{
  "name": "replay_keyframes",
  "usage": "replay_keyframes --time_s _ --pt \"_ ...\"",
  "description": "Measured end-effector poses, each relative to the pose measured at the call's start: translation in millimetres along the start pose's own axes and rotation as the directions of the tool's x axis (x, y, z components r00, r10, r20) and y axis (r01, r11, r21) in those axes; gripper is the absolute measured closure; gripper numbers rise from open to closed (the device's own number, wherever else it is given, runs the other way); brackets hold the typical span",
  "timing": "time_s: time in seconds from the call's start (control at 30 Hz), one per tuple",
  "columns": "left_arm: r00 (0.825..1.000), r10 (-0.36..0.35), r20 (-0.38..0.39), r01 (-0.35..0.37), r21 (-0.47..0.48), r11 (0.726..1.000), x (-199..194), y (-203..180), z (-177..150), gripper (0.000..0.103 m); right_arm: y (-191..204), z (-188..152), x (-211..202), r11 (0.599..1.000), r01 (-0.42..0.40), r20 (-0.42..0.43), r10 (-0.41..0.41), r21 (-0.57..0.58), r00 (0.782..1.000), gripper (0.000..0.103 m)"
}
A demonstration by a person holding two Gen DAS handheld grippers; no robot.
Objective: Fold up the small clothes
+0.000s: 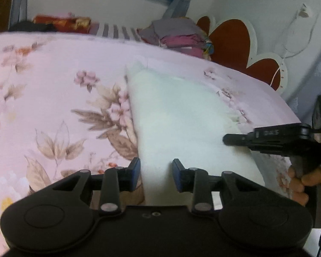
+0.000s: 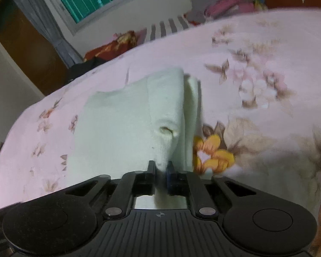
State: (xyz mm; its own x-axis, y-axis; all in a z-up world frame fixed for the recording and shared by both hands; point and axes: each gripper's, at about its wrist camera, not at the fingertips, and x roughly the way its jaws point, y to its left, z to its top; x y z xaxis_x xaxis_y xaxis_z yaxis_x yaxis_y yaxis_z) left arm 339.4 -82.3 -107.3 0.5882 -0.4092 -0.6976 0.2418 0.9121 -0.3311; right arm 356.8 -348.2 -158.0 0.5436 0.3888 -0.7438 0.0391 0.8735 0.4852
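One white knit garment [image 1: 182, 115] is lying on a bed [image 1: 53, 81], directly ahead of both tools. The fabric is looking soft and fuzzy, with a fine ribbed weave. Seen from the right wrist, the garment [image 2: 126, 120] is showing a folded strip along its right edge and one small hole [image 2: 166, 130] just ahead of the tool tips.

The left tool [image 1: 156, 174] is black plastic with two blue-padded fingers. Its jaws are standing spread, and the garment's near edge is lying in the gap between them, not gripped.

The right tool [image 2: 160, 169] is pressed together, pinching a raised tuck of the garment's near edge. In the left view, the right tool [image 1: 226, 139] is reaching in from the right, its tip touching the cloth, with a hand [image 1: 306, 182] wrapped around its handle. Small writing on its side is too blurred to read.

The bed sheet is pale pink, printed with brown leaves and pink and yellow flowers. Beyond the garment, one pile of folded clothes [image 1: 177, 36] is sitting beside a red, heart-shaped headboard [image 1: 231, 40].
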Motion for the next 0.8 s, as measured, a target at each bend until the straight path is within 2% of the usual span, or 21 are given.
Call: replay_keyframes --time_s 0.1,0.17,0.2,0.23,0.37,0.43,0.47,0.5,0.6,0.63,0.8 --pt "0.998 -0.052 -0.038 0.051 -0.030 0.998 1.4 4.0 -7.3 0.071 -6.6 -1.8 -6.5 0.999 -0.022 -0.004 0.022 0.029 1.000 0.095" --pt "0.996 -0.074 -0.053 0.072 -0.039 0.997 5.2 3.8 -10.0 0.065 -3.8 -4.2 -11.8 1.000 -0.010 -0.005 0.010 -0.007 1.000 0.095" --pt "0.995 -0.083 -0.062 0.080 -0.045 0.996 6.1 3.4 -11.7 0.064 -3.1 -6.0 -14.7 1.000 -0.002 -0.003 0.002 -0.018 1.000 0.093" --pt "0.994 -0.089 -0.071 0.085 -0.051 0.995 7.5 3.3 -13.7 0.062 -3.7 -8.2 -18.8 1.000 0.003 -0.002 -0.004 -0.021 1.000 0.087" --pt "0.991 -0.105 -0.089 0.101 -0.051 0.994 14.0 4.8 -17.5 0.059 -5.5 -19.6 -28.6 0.999 0.032 -0.009 -0.032 -0.024 0.999 0.084" --pt "0.990 -0.110 -0.086 0.106 -0.049 0.993 13.7 6.0 -18.6 0.066 -5.7 -27.0 -31.6 0.999 0.034 -0.033 -0.035 -0.028 0.999 0.084" --pt "0.991 -0.101 -0.086 0.098 -0.042 0.994 14.2 6.9 -19.2 0.078 -5.6 -30.8 -32.2 0.999 0.037 -0.046 -0.038 -0.030 0.998 0.084" --pt "0.992 -0.097 -0.087 0.094 -0.035 0.995 14.4 8.7 -19.3 0.084 -5.9 -34.7 -33.1 0.999 0.034 -0.060 -0.036 -0.029 0.998 0.084" --pt "0.988 -0.126 -0.090 0.123 -0.038 0.992 11.4 16.6 -16.5 0.089 -3.8 -42.1 -36.4 1.000 0.021 -0.085 -0.023 -0.022 0.996 0.085" --pt "0.987 -0.132 -0.094 0.129 -0.034 0.991 10.6 18.7 -15.5 0.090 -1.4 -43.4 -37.9 1.000 0.008 -0.101 -0.011 -0.029 0.995 0.095" --pt "0.984 -0.144 -0.106 0.142 -0.019 0.990 6.4 29.8 -15.3 0.091 1.7 -42.8 -46.4 0.994 -0.092 -0.136 0.098 0.052 0.986 0.095"
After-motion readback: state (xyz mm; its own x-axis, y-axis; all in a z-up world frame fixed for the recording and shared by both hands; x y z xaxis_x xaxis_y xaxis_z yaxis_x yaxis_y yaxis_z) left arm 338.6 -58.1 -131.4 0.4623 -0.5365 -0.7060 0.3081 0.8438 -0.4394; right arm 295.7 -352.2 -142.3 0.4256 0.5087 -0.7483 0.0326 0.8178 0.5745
